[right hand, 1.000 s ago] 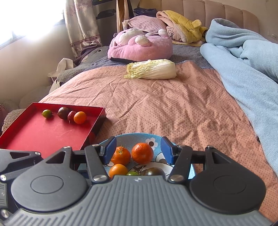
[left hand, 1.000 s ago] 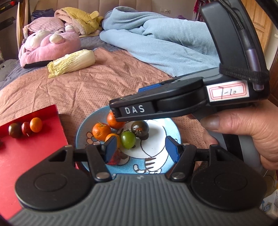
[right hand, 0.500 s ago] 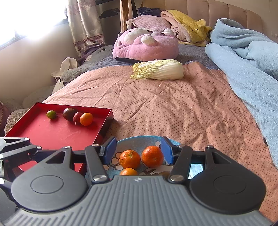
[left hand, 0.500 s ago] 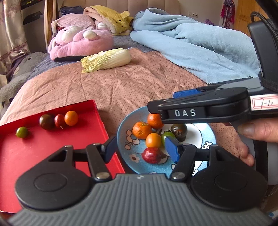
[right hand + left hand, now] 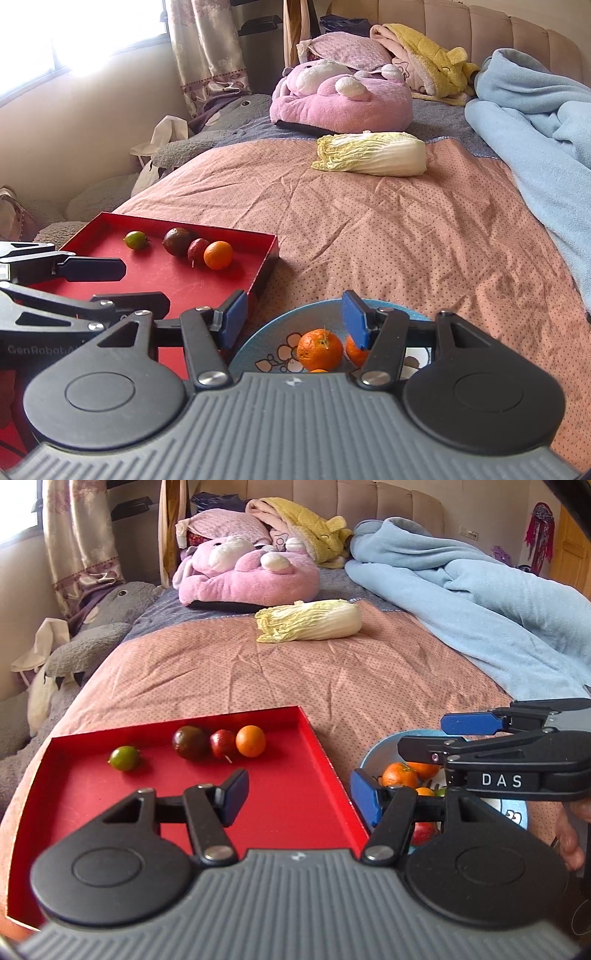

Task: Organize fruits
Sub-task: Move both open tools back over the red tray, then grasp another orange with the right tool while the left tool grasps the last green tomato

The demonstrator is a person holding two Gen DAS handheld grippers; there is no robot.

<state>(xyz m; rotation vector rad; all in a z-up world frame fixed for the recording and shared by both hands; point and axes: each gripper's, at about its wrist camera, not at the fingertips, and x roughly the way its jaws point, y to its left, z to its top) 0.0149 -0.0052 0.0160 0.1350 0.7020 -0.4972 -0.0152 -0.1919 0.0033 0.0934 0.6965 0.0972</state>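
Fruit sits in two places on the bed. In my red tray [image 5: 314, 746], a shallow square box with thin upright walls, four small round pieces lie along the far side: a green one [image 5: 124, 758] apart to the left, then a dark brownish one [image 5: 189, 742], a red one [image 5: 222, 743] with a short stem and a smooth orange one [image 5: 250, 741], these three touching in a row. Beside the tray's right wall stands my blue plate [image 5: 258, 341], round and glossy, printed with a cartoon drawing; it holds a dimpled mandarin [image 5: 320, 350] with a stalk, more orange fruit and a red piece [image 5: 424, 832] near my side.

My left gripper [image 5: 299, 801] hangs over the tray's right edge, its blue rubbery pads apart with nothing between them. My right gripper [image 5: 291, 323] hovers over the plate's rim, fingers likewise apart and empty. In the left view its black body reads "DAS"; in the right view the left tool's side shows "GenRobot" and further letters too faint to read.

Beyond lie a pink dotted quilt [image 5: 388, 229], wrinkled, a pale crinkly napa cabbage [image 5: 371, 154], a pink plush pillow [image 5: 340, 99] and a fluffy light-blue blanket [image 5: 480, 602].
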